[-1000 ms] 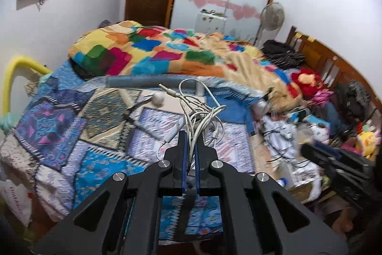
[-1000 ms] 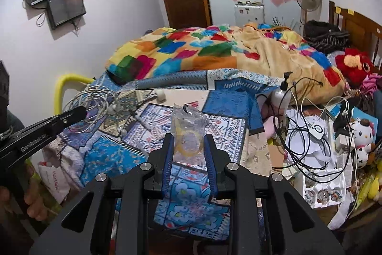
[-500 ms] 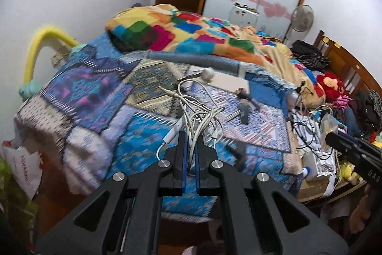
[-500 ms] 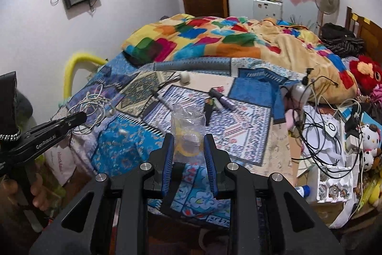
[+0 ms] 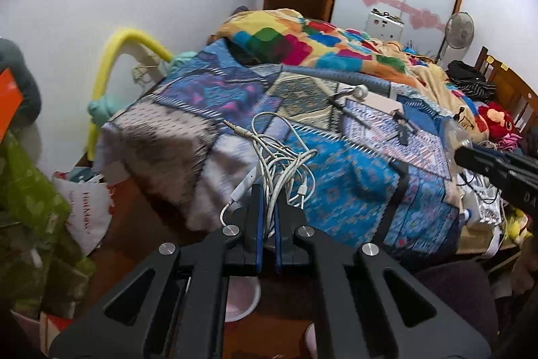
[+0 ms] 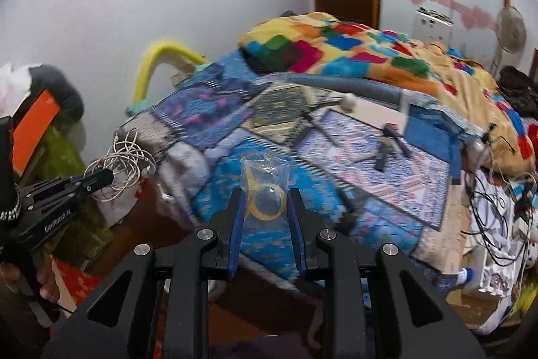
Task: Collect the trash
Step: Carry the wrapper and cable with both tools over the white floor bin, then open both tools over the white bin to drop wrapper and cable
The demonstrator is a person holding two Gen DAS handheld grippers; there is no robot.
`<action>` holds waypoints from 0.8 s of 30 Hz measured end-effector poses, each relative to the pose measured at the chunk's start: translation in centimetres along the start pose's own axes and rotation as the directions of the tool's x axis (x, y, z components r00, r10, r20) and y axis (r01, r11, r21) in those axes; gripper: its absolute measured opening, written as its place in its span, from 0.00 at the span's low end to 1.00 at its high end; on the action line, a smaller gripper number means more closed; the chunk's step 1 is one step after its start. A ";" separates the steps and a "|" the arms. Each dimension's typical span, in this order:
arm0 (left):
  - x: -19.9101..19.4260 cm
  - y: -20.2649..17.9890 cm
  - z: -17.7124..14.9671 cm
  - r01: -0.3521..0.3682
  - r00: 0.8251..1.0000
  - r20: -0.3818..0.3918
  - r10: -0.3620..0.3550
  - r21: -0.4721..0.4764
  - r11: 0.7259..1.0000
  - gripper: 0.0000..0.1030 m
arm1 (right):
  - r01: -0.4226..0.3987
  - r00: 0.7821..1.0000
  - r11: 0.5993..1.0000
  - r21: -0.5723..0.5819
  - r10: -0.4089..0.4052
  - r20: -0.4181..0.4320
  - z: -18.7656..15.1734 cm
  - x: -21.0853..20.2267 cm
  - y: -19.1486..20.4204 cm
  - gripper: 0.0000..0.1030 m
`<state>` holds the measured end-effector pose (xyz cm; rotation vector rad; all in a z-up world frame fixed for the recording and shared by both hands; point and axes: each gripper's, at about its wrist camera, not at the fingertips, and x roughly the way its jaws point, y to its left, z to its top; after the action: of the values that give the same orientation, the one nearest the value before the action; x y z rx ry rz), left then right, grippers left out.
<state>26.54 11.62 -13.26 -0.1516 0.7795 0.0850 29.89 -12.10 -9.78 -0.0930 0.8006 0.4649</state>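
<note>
My left gripper [image 5: 267, 190] is shut on a tangled bundle of white cables [image 5: 279, 157], held in the air off the near left corner of the bed. It also shows at the left of the right wrist view [image 6: 107, 175] with the cables [image 6: 124, 160] hanging from it. My right gripper [image 6: 264, 194] is shut on a crumpled clear plastic bag [image 6: 264, 180] with a yellowish ring inside, held above the bed's near edge. The right gripper shows at the right edge of the left wrist view [image 5: 462, 157].
The bed [image 5: 336, 184] has patchwork covers, a colourful blanket [image 5: 302, 46] and small dark tools [image 6: 386, 143] on it. A white shopping bag [image 5: 85, 207] and green sack [image 5: 30, 214] stand on the floor at left. Cables and clutter [image 6: 497, 211] lie at right.
Both grippers have drawn back and swung left, away from the bed and toward the floor by the wall, with the cables and the plastic bag still held.
</note>
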 end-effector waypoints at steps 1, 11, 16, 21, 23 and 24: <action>-0.4 0.6 -0.5 -0.002 1.000 -0.001 0.002 -0.006 1.000 0.04 | -0.007 1.000 1.000 -0.013 0.007 -0.001 0.0 0.1 0.9 0.23; -1.3 5.4 -6.2 -0.031 0.997 -0.077 0.026 -0.056 0.998 0.04 | -0.100 0.994 0.990 -0.100 0.096 -0.045 -1.6 1.8 8.2 0.23; -0.6 6.2 -8.6 -0.061 0.992 -0.116 0.054 -0.055 0.997 0.04 | -0.147 0.984 0.979 -0.144 0.130 -0.120 -3.0 4.1 10.8 0.23; 1.3 7.6 -10.9 -0.095 0.981 -0.181 0.072 -0.120 0.988 0.04 | -0.179 0.969 0.968 -0.176 0.143 -0.201 -4.4 7.1 13.1 0.23; 2.2 8.2 -11.8 -0.114 0.975 -0.207 0.081 -0.150 0.982 0.04 | -0.191 0.961 0.964 -0.185 0.146 -0.235 -5.1 8.4 14.0 0.23; 2.6 8.6 -12.1 -0.120 0.972 -0.221 0.082 -0.163 0.979 0.04 | -0.200 0.954 0.961 -0.189 0.147 -0.262 -5.6 9.3 14.4 0.23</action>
<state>18.84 18.08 -24.49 -0.2914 0.9949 0.2375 25.46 2.83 -18.98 -0.2861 1.0053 0.7171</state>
